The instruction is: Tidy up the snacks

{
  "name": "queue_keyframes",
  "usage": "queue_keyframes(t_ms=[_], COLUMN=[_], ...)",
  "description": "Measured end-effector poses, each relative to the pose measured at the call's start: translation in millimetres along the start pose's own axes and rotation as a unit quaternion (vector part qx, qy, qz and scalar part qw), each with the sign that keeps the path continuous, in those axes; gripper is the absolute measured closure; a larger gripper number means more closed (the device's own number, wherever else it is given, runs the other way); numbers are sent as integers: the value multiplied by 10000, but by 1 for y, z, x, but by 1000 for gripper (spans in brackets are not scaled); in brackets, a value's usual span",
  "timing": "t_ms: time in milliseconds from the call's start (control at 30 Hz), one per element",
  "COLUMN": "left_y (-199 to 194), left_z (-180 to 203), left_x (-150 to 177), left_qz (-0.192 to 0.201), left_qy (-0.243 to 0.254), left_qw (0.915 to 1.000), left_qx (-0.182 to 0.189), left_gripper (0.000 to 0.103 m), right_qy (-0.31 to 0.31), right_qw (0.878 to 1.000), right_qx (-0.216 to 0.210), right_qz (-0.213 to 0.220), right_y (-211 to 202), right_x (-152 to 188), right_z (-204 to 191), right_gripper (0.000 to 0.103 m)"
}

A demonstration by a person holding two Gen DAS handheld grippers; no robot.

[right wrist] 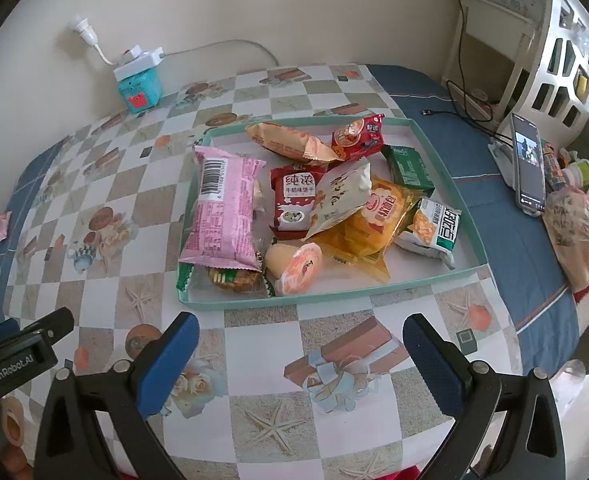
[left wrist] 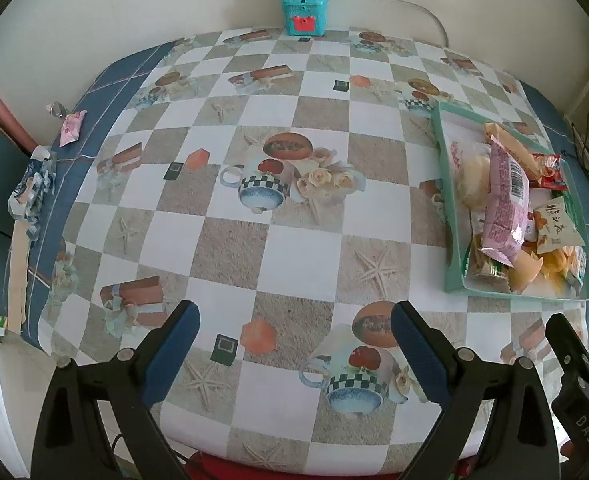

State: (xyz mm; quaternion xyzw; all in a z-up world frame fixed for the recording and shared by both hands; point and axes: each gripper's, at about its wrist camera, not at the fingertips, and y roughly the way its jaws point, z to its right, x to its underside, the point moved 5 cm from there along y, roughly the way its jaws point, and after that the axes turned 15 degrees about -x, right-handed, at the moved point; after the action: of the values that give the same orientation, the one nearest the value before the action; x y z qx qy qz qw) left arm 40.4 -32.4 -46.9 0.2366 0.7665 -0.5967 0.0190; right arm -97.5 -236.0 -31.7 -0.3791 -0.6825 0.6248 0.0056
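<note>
Looks like this one's pretty far along, going by how things lie. The tray [right wrist: 446,152] sits toward the table's right edge and it's stuffed: pink pack [right wrist: 222,208] standing up against the left wall, red milk-biscuit pack [right wrist: 294,200], orange pack [right wrist: 290,140] at the back, green box [right wrist: 410,168], yellow bread pack [right wrist: 378,216], a jelly cup [right wrist: 300,266] by the front wall, plus a few more piled in between. Not neat rows or anything, just heaped.

What's maybe left: a small pink candy [left wrist: 71,128] near the table's far-left corner on the blue border, with a clear wrapper just beside it, and a blue-white crumpled pack [left wrist: 32,188] hanging at the left edge. Can't tell if those count as snacks to collect or are just trash.

Both claws are wide open and holding nothing. Left gripper [left wrist: 294,348] hovers over the bare front middle of the table [left wrist: 278,240], right gripper [right wrist: 300,356] just in front of the tray's front wall.

Hard to make out: whatever's buried under the pink pack, only a green-edged cookie wrapper pokes out. The tray's right side is cut by fisheye warp in the left view. There's a bag [right wrist: 574,236] off the right edge next to a phone [right wrist: 528,168], contents unreadable.
</note>
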Motion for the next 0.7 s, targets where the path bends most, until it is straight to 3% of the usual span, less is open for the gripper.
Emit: queue_keyframes(t_ms=[700], left_y=[3], left_z=[2], left_x=[2], left_qz=[-78], left_qy=[44], left_qw=[10000], left_qx=[-22], left_gripper=[6], right_qy=[-3], right_qw=[10000], right_qx=[-31], right_qz=[-55], right_y=[3], right_x=[0], right_z=[1], right_gripper=[0])
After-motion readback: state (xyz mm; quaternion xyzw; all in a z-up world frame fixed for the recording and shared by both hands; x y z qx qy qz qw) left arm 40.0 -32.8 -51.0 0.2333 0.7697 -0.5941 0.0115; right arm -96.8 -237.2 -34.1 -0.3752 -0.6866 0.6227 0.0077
